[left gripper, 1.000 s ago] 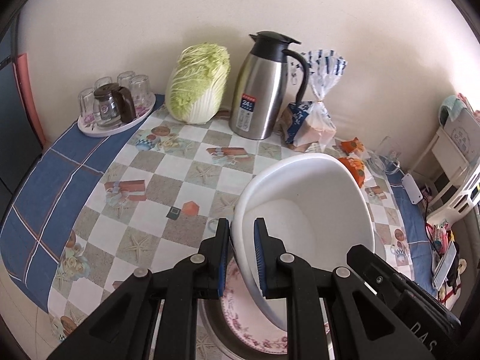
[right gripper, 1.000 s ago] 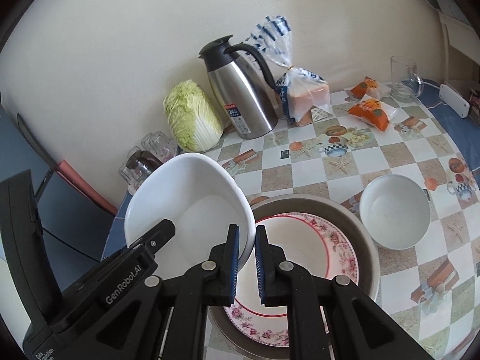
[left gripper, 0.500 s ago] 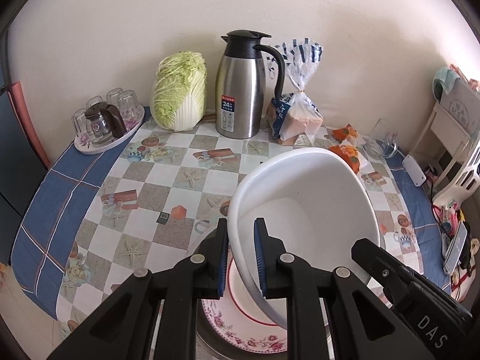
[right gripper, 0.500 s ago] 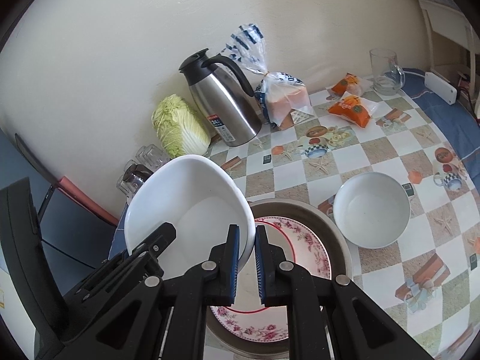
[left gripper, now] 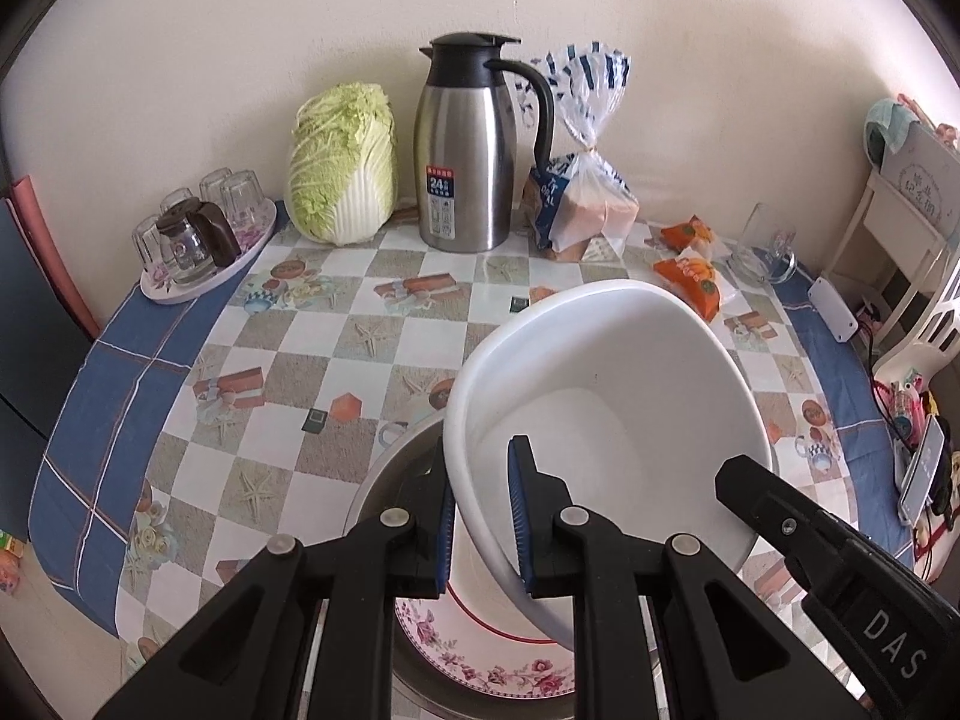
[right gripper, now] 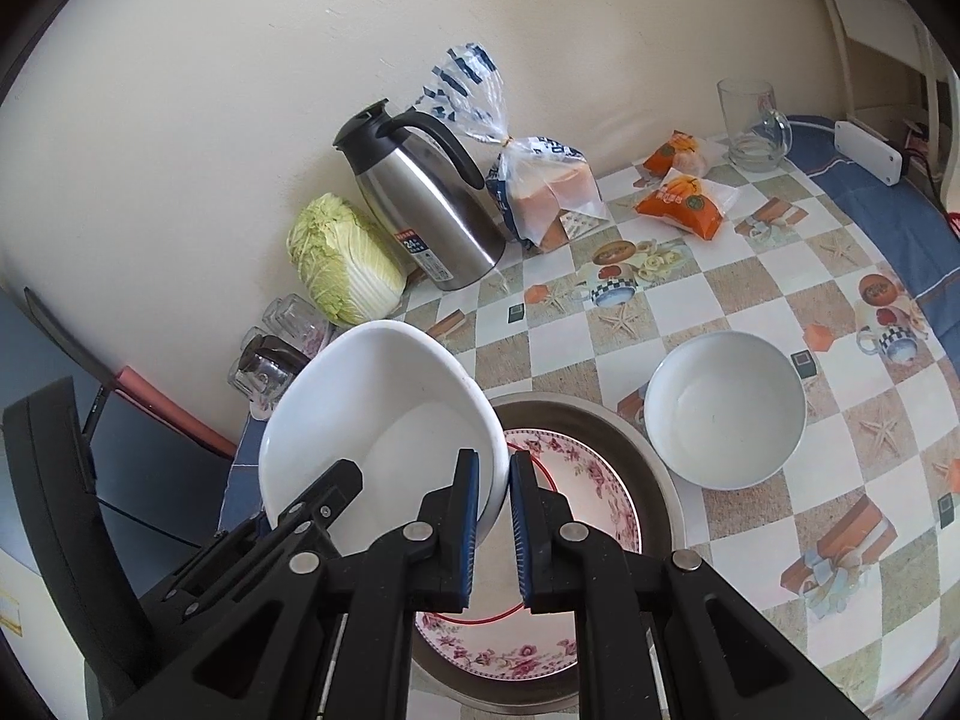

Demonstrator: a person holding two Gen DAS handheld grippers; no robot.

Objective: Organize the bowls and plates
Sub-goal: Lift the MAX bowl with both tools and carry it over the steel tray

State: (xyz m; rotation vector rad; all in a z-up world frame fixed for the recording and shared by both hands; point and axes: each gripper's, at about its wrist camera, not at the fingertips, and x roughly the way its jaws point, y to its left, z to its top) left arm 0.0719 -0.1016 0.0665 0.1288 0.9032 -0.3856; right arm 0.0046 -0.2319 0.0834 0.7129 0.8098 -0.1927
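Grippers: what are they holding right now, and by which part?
Both hold the big white bowl by its rim: the left gripper on the near-left edge, the right gripper on the opposite edge, above the floral plate.

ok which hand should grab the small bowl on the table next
Right, probably. The small bowl sits just right of the right hand-held gripper; the left hand-held gripper grips the large white bowl's far rim, farther away.
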